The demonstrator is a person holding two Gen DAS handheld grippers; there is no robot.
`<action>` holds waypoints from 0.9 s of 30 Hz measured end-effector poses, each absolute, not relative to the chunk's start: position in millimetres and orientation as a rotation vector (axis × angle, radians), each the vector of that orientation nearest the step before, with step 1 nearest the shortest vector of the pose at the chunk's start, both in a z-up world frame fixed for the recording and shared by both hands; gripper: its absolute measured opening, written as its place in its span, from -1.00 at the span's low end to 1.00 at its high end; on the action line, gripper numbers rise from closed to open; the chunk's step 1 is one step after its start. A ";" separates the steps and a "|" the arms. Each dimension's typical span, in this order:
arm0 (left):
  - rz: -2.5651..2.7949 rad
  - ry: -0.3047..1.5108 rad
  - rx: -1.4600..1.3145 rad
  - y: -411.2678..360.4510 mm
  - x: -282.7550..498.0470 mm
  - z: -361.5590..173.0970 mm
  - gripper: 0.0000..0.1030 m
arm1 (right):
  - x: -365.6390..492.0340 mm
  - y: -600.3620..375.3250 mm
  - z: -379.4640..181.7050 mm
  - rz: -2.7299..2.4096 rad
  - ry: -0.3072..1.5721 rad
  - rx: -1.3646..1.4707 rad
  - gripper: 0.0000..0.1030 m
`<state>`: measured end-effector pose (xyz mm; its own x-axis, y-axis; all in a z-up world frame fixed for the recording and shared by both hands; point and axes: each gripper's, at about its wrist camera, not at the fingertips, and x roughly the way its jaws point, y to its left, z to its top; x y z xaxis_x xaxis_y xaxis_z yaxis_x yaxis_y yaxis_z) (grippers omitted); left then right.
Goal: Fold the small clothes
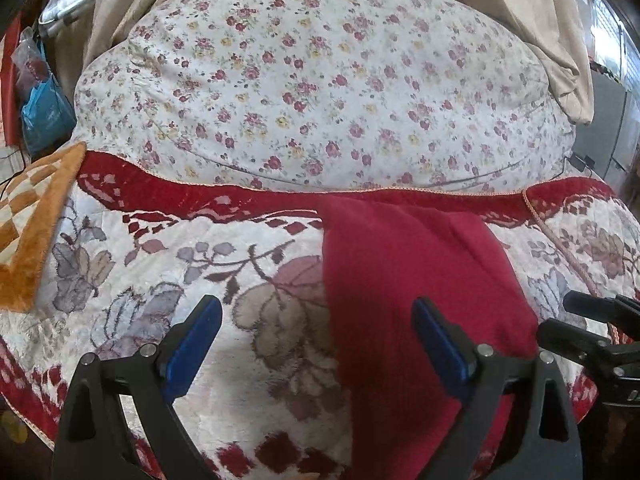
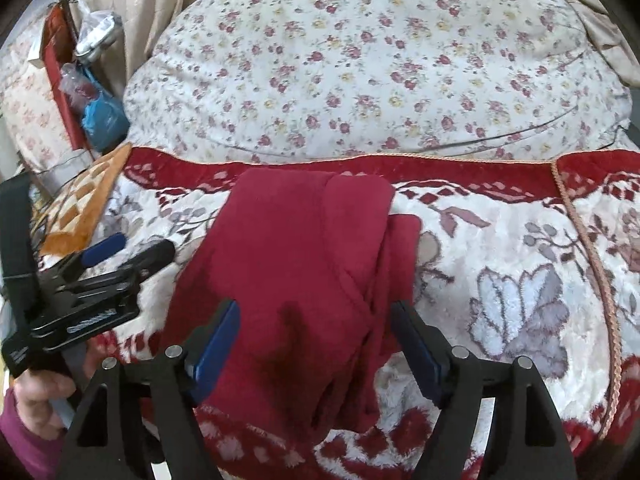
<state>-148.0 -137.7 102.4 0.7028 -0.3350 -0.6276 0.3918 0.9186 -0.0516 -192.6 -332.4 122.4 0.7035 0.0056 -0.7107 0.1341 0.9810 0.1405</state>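
Observation:
A dark red garment point(image 2: 296, 272) lies folded lengthwise in a long strip on a plush flowered blanket point(image 2: 520, 264). It also shows in the left wrist view point(image 1: 404, 280). My right gripper point(image 2: 316, 312) is open, its blue-padded jaws standing either side of the garment's near part, just above it. My left gripper point(image 1: 318, 312) is open and empty over the garment's left edge. It shows from the side in the right wrist view point(image 2: 132, 246), and the right gripper's black fingers point(image 1: 576, 320) show at the right edge of the left wrist view.
A big flowered pillow point(image 1: 320, 80) lies behind the blanket. An orange checked cushion point(image 1: 32, 216) sits at the left. Bags point(image 2: 100, 116) and a red bed frame stand at the far left. Beige curtains point(image 1: 532, 20) hang behind.

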 end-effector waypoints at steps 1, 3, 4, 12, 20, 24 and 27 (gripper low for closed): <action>-0.405 0.681 0.086 -136.8 -148.2 102.7 0.84 | -192.6 -332.1 122.1 -0.080 0.785 0.185 0.67; -0.402 0.678 0.082 -134.9 -148.3 103.3 0.84 | -192.9 -332.1 121.9 -0.089 0.772 0.182 0.74; -0.401 0.677 0.081 -134.4 -148.2 103.6 0.84 | -193.1 -332.2 121.9 -0.091 0.770 0.180 0.75; -0.394 0.667 0.079 -132.2 -148.8 104.7 0.84 | -190.5 -333.1 121.4 -0.099 0.778 0.172 0.82; -0.382 0.663 0.097 -134.6 -148.0 104.6 0.84 | -190.7 -336.3 118.1 -0.109 0.772 0.169 0.82; -0.381 0.671 0.100 -136.8 -146.8 102.4 0.84 | -190.2 -338.1 115.5 -0.105 0.777 0.172 0.82; -0.378 0.676 0.104 -137.8 -146.1 100.9 0.84 | -190.5 -339.1 114.4 -0.101 0.778 0.176 0.82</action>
<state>-146.1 -137.8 100.9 0.7153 -0.3074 -0.6275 0.3739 0.9271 -0.0280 -190.5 -339.1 114.4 0.7085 -0.0253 -0.7053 0.1553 0.9804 0.1209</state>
